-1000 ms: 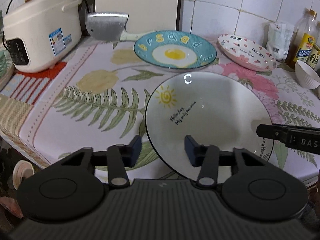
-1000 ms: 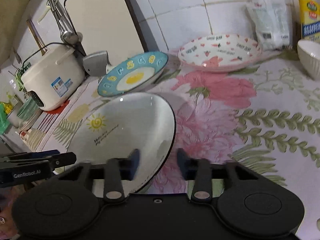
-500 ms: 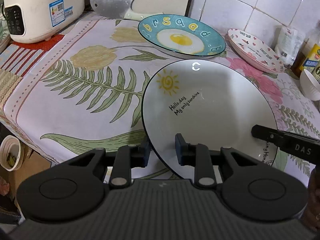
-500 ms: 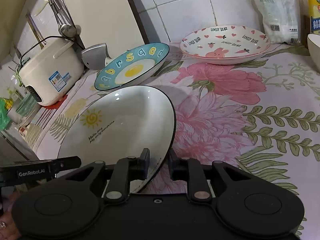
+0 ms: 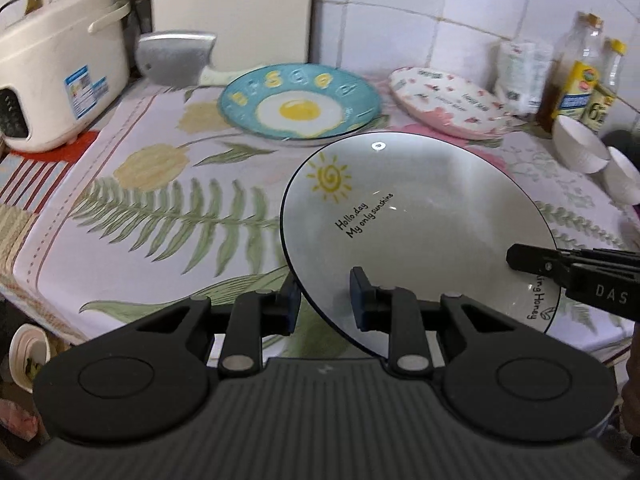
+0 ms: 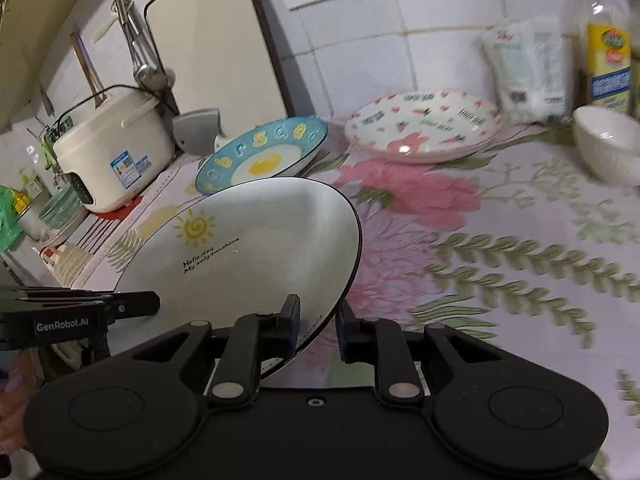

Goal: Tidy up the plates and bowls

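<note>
White and rimmed in black, a plate (image 5: 416,216) printed with a yellow sun and the words "Hollo, day My only sunshine" was held tilted above the near edge of the surface (image 5: 160,208), which was covered in a floral cloth. The left gripper (image 5: 322,306) was clamped on the plate's near-left rim, one finger above the plate and the other below it. The right gripper (image 6: 318,330) pinched the rim on the opposite side in the same way, so the plate hung between the two tools; in the left wrist view the right gripper's tip showed at the plate's right edge.

Behind the held plate, a blue plate (image 5: 300,102) painted with a fried egg and yellow letters lay on the surface. Just beside it to the right sat a pink-and-white plate (image 6: 424,126) dotted with hearts, near the tiled wall. A white bowl (image 6: 608,142) stood at the far right of the surface, with a second white bowl (image 5: 622,178) just beside it in the left wrist view. A cream rice cooker (image 5: 52,80) occupied the far left corner, with a cleaver (image 5: 176,58) beside it. An oil bottle (image 5: 576,76) and a white packet (image 6: 528,66) stood against the wall.
</note>
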Tool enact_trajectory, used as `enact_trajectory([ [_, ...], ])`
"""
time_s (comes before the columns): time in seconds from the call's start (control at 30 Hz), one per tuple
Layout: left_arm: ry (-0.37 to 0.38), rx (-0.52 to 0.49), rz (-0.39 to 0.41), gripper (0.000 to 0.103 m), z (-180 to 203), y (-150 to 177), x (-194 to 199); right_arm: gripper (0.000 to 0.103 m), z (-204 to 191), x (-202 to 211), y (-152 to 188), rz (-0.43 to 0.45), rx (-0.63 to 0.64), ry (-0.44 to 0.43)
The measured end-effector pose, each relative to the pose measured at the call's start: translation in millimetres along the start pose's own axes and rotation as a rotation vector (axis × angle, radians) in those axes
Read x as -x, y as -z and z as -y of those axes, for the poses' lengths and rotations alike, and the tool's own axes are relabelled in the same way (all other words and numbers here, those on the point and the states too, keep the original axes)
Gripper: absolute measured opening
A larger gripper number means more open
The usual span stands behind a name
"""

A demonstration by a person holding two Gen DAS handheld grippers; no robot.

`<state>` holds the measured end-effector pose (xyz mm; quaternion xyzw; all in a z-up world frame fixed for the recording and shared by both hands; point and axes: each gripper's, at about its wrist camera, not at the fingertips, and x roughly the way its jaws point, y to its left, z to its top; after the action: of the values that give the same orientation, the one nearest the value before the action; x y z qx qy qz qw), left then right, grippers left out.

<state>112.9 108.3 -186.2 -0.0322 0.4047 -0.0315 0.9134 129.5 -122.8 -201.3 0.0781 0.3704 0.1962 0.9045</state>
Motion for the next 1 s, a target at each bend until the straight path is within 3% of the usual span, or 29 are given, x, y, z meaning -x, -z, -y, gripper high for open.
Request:
enact_trajectory([
  [0.43,0.088,-0.097,0.006,0.024,70.6,-16.9,1.5,0.024,51.1,52.1,-1.6,0.054,-0.031,0.086],
  [1.0,0.085,-0.107,-0.046,0.024,109.2,-36.0,-46.9,0.025,98.4,33.7,-9.9,0.028,-0.032,0.147],
])
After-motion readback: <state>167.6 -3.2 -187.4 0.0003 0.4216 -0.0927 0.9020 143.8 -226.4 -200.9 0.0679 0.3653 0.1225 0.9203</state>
